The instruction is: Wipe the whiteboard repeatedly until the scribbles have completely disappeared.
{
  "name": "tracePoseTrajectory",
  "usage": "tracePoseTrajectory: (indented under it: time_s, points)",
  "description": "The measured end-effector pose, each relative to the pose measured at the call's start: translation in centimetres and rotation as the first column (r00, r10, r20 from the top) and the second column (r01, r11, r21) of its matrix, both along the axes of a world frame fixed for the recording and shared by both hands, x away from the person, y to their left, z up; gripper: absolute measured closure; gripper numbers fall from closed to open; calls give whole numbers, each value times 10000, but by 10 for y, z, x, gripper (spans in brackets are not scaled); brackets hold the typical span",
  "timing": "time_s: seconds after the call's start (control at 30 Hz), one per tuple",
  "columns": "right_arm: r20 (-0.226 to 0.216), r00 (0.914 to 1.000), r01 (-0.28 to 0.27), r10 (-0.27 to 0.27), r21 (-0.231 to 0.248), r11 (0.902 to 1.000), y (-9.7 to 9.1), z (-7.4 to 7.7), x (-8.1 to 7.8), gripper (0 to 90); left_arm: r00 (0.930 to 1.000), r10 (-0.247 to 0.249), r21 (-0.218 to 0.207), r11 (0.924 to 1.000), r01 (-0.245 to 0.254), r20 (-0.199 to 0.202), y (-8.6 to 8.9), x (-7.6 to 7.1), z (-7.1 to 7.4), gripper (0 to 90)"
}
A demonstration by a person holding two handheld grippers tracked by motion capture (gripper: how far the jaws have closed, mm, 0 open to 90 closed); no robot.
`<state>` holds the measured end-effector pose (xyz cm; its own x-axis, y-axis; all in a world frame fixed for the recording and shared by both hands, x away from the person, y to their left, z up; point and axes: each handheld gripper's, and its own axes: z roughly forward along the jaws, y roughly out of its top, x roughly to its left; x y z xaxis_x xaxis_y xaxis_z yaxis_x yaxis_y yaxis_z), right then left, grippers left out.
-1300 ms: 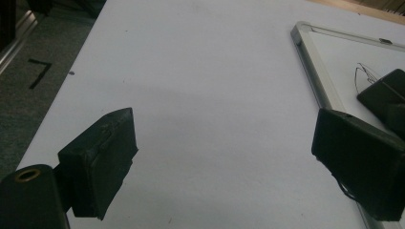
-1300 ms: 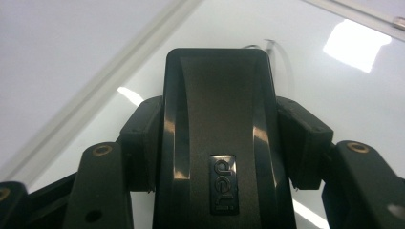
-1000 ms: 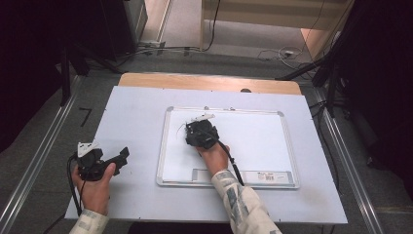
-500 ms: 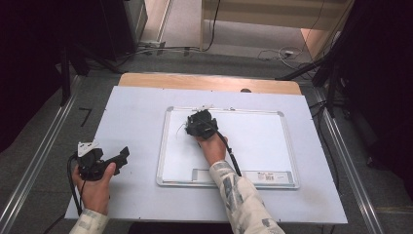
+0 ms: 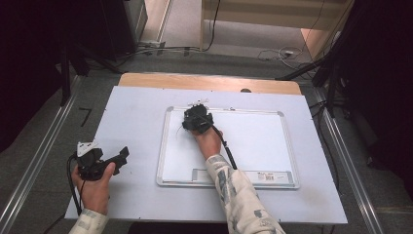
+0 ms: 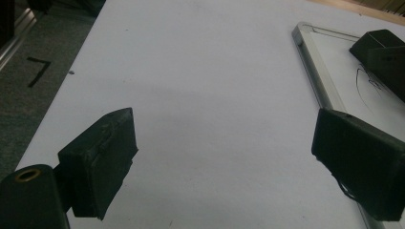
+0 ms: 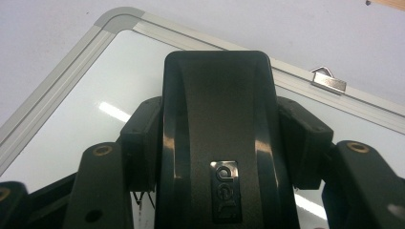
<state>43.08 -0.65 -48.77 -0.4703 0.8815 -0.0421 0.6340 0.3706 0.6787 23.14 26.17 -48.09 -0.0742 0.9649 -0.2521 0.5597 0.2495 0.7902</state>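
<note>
The right claw [image 5: 196,118] is clamped on a black eraser [image 7: 217,138], its jaws pressing the eraser's two sides, and holds it down on the whiteboard [image 5: 253,141] near the board's far left corner. In the right gripper view the eraser's glossy back blocks most of the board ahead; past it show the rounded corner of the frame [image 7: 117,16] and a small metal clip [image 7: 328,81] on the far rail. Thin black pen lines [image 5: 181,132] lie on the board just left of the claw. A cable [image 5: 226,151] trails from the claw back along the patterned sleeve [image 5: 241,200]. The left claw [image 5: 104,163] is well apart, near the table's [image 5: 136,107] front left, with its jaws standing wide and nothing between them, over bare white table surface. In the left gripper view the board's left rail [image 6: 313,71] runs past the jaw on the right side of that view. A wooden strip [image 5: 209,82] edges the table's far side, and cables [image 5: 272,52] lie on the floor beyond.
</note>
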Motion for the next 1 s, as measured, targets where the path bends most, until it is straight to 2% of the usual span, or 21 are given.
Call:
tracePoseTrajectory:
  time_s: [0.3,0.73,0.93,1.0]
  points:
    - [17,10000,-90,90,56,9999,7,-1,-6,379,10000,-68,54,10000,68,-55,-1,1,0,83]
    - [-2,9983,-578,578,10,9983,16,-1,-19,379,10000,-74,50,10000,74,-52,-1,1,0,83]
    - [31,9978,-660,661,-67,9978,12,-1,-15,379,10000,-11,30,10000,11,-34,0,-1,0,83]
    - [-32,9988,-482,482,-56,9988,7,0,-11,379,10000,28,8,10000,-28,-19,2,-2,-1,83]
